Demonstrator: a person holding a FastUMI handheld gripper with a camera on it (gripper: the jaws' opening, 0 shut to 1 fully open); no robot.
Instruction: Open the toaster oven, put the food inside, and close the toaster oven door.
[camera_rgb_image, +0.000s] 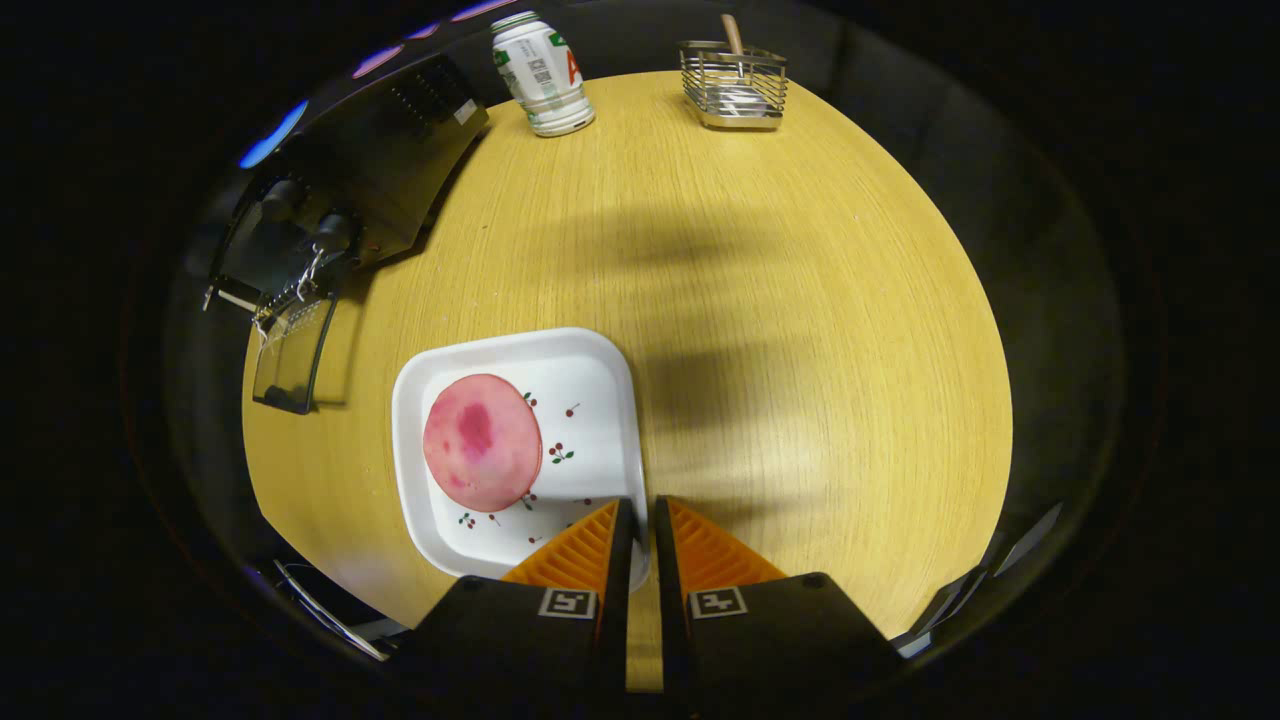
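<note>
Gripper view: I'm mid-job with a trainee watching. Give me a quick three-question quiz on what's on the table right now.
1. True or false: the oven door is already open.
2. Where does the pink food lie? A) in the wire basket B) on the white tray C) inside the oven
3. Fill in: the gripper fingers are nearly together and hold ____.

Key
1. True: the glass door hangs down at the oven's front.
2. B: it lies on the tray, just ahead of the fingers and to one side; the bottle and basket stand far beyond, at the table edge.
3. Nothing: one fingertip overlaps the tray's edge, but neither presses on anything.
</note>
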